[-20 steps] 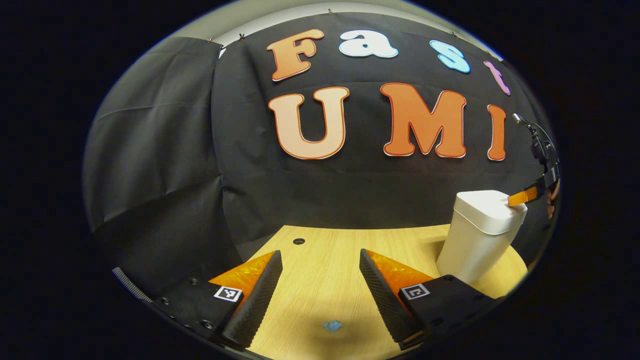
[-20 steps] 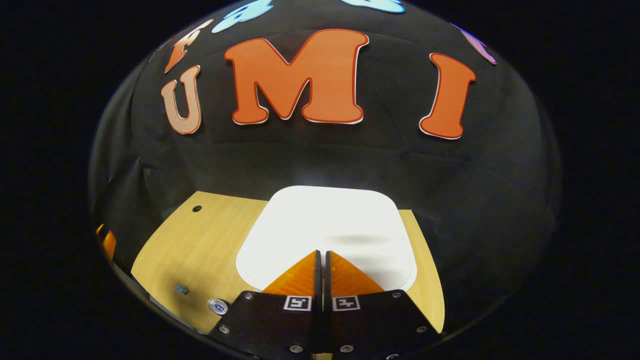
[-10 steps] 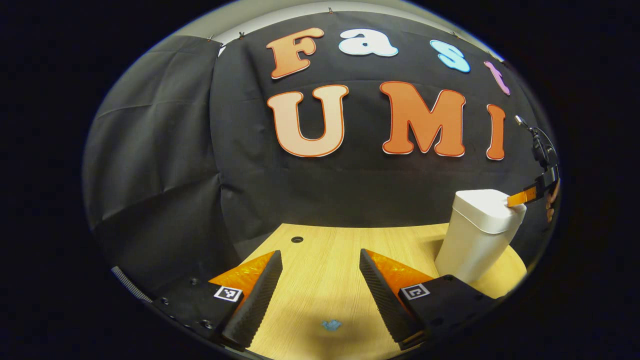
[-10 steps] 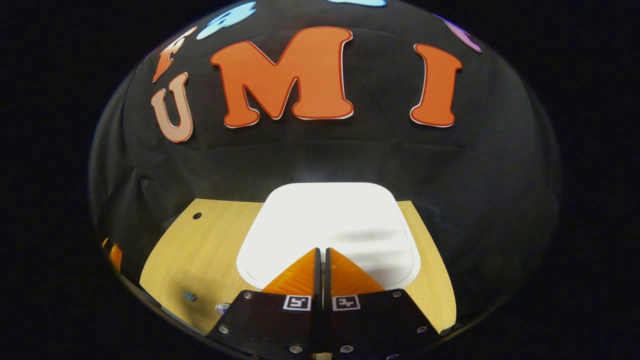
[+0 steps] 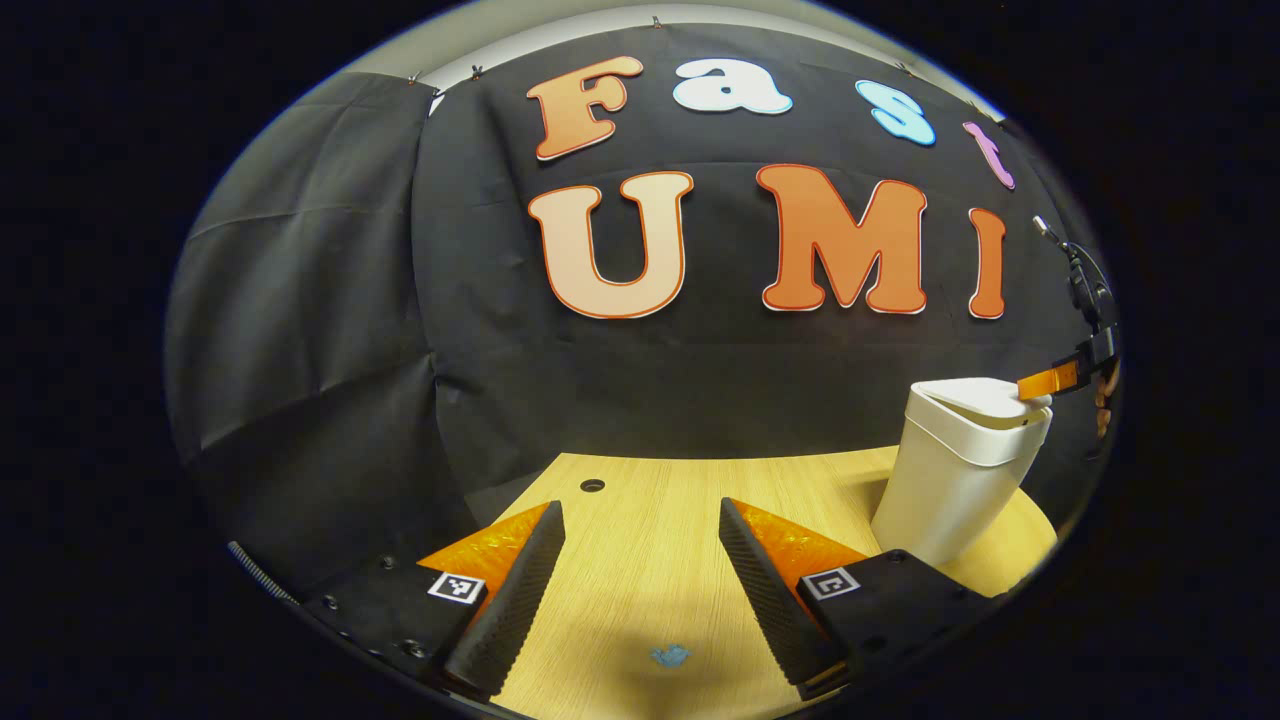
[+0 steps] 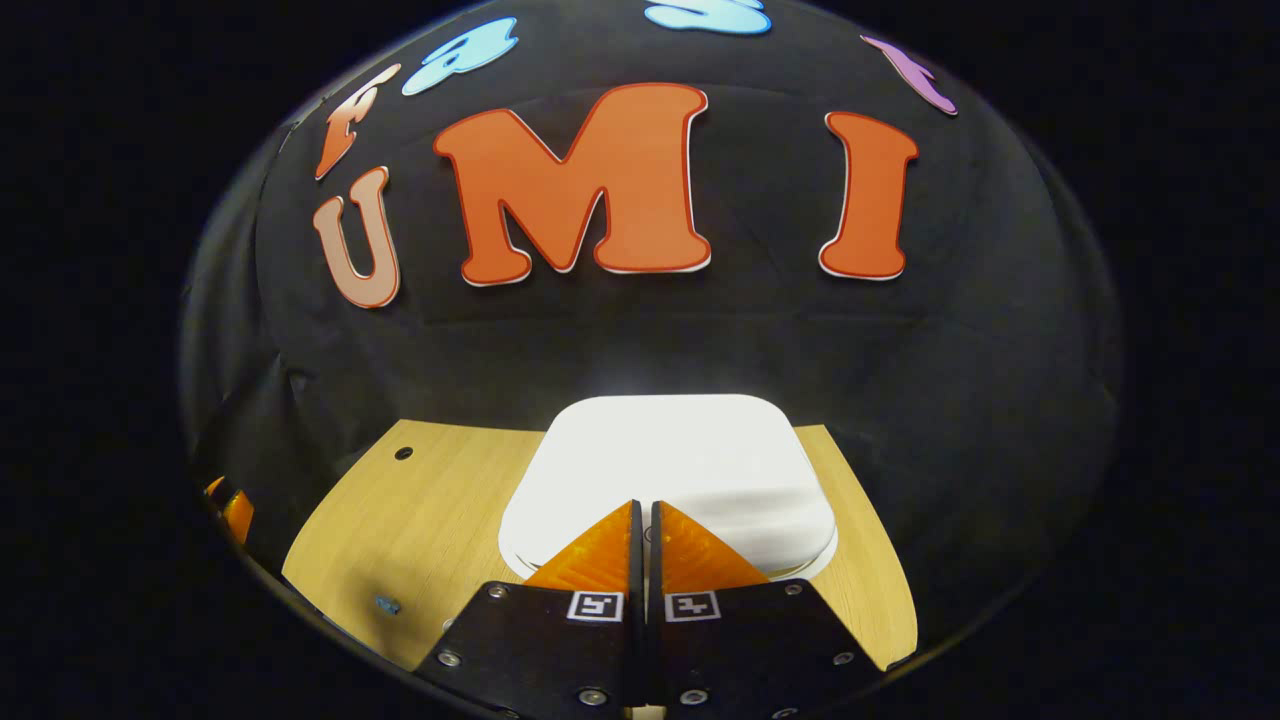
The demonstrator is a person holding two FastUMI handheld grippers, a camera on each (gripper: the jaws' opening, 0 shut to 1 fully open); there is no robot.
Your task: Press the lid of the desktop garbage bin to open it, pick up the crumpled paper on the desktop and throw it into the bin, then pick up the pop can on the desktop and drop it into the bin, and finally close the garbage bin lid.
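Bright overhead light, glare on the white bin lid (image 6: 670, 460), soft tabletop (image 5: 650, 560) shadows, strong fisheye edge warping.

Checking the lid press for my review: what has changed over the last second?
The bin's lid has tipped, its far edge lifting off the bin under the shut right hand-held gripper, pressing at the near edge. The left hand-held gripper stayed open and empty over the table.

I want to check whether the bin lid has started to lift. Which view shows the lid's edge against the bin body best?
The left gripper view: it sees the bin from the side, with a gap under the lid where the right gripper rests on it. The right gripper view looks down on the lid's top, its shut fingers covering the near edge.
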